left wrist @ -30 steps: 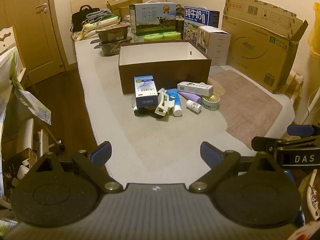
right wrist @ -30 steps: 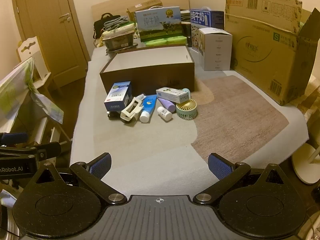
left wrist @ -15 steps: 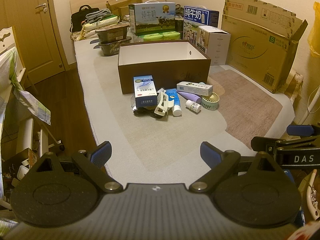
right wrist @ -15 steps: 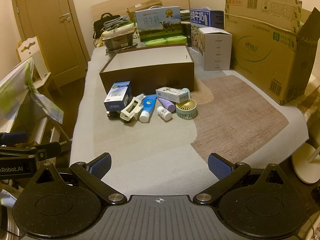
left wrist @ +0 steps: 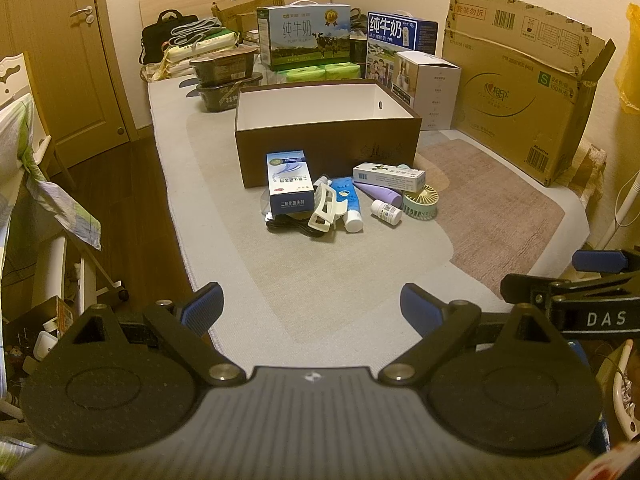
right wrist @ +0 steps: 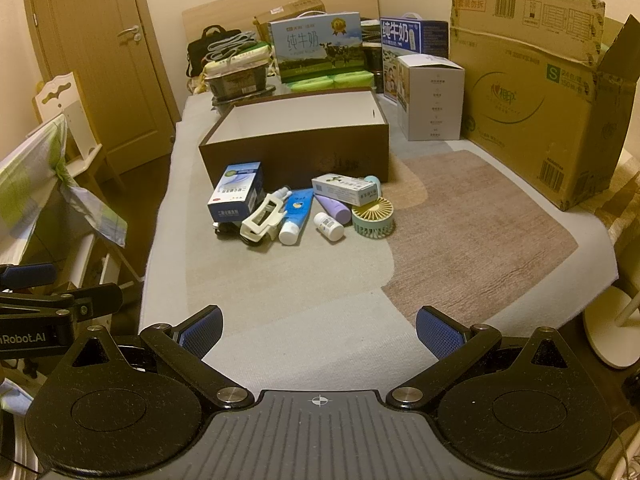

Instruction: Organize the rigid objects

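Note:
A brown open box (left wrist: pixel 328 152) (right wrist: pixel 296 152) with a white inside stands mid-bed. In front of it lies a small pile: a blue-white carton (left wrist: pixel 289 184) (right wrist: pixel 237 194), a cream clip (left wrist: pixel 323 212) (right wrist: pixel 262 216), a blue tube (left wrist: pixel 349 204) (right wrist: pixel 295 216), a purple tube (left wrist: pixel 378 194), a long white carton (left wrist: pixel 388 175) (right wrist: pixel 344 188), a white pill bottle (left wrist: pixel 386 212) (right wrist: pixel 329 226), a green mini fan (left wrist: pixel 420 202) (right wrist: pixel 373 216) and a black cable (left wrist: pixel 292 228). My left gripper (left wrist: pixel 312 310) and right gripper (right wrist: pixel 319 330) hover open near the bed's front edge, far from the pile, holding nothing.
Milk cartons (left wrist: pixel 306 36), a white carton (left wrist: pixel 430 88), stacked trays (left wrist: pixel 224 76) and a black bag crowd the head of the bed. A large cardboard box (left wrist: pixel 520 88) lines the right side. A door (left wrist: pixel 84 48) and wooden floor lie left; a draped chair (right wrist: pixel 48 184) stands beside the bed.

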Demonstrator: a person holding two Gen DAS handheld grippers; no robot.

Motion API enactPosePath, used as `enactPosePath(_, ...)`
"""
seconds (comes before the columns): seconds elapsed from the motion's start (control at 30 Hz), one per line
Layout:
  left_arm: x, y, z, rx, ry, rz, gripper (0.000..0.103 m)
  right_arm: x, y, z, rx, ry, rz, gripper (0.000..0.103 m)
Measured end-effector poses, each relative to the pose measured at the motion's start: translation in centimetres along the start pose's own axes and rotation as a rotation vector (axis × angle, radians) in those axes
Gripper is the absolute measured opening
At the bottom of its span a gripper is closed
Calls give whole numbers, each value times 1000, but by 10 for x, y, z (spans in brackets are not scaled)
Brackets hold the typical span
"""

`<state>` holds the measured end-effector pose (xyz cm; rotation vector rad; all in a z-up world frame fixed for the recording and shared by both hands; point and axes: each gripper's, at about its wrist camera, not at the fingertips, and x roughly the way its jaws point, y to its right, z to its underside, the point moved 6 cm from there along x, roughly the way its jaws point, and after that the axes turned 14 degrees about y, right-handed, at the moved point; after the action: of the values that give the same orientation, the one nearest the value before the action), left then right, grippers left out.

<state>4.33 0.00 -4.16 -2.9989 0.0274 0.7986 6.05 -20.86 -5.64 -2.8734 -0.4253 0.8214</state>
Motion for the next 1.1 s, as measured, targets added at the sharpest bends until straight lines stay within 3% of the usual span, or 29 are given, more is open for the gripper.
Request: enactPosePath(1.1, 3, 6, 5, 0, -7, 1, 95, 6, 4, 4, 1, -5, 1, 102)
